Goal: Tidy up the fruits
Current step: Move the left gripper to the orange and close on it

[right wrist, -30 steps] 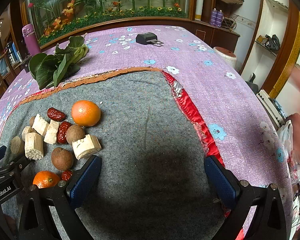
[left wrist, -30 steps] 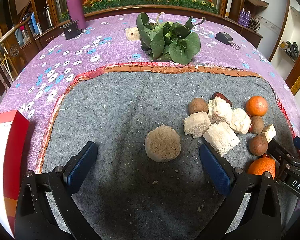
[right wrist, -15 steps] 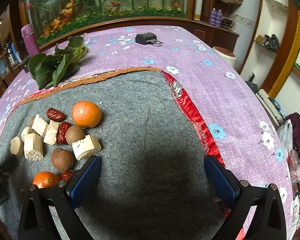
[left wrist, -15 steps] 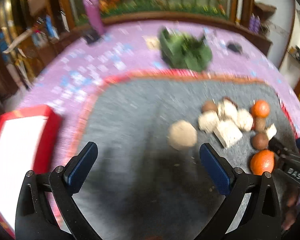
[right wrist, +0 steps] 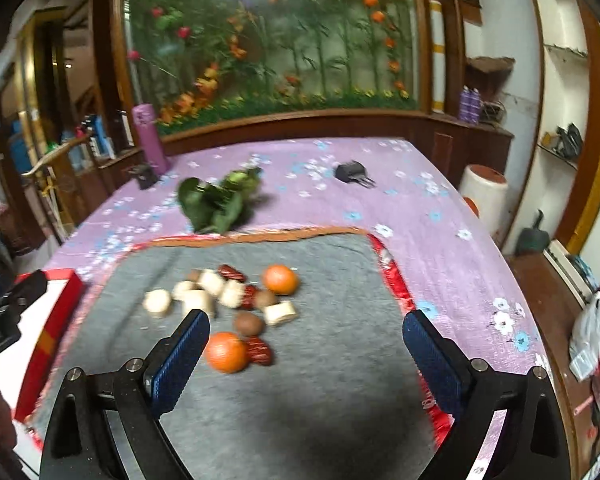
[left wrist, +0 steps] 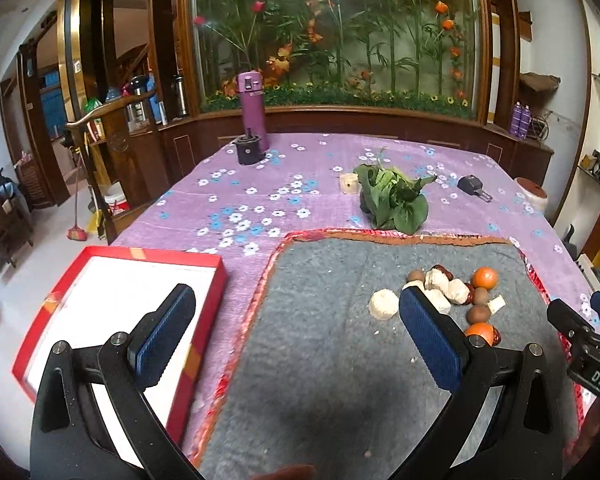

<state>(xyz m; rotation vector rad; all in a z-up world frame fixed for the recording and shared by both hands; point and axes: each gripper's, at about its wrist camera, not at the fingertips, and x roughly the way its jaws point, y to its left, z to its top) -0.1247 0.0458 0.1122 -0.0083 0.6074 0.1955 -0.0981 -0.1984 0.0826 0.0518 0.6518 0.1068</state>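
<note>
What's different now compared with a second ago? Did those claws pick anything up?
Both claws pulled up and back from the grey mat, so more of the room shows. The left claw swung toward the red box. The right claw has just been closing slightly, with nothing between its jaws. Nothing was picked up; the fruit pile lies unmoved.

bare grey mat [right wrist: 340, 360] beside fruit pile [right wrist: 236, 300]

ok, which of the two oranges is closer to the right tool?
The near orange, lying beside a red date just ahead of the right tool. The other orange sits further back on the grey mat.
</note>
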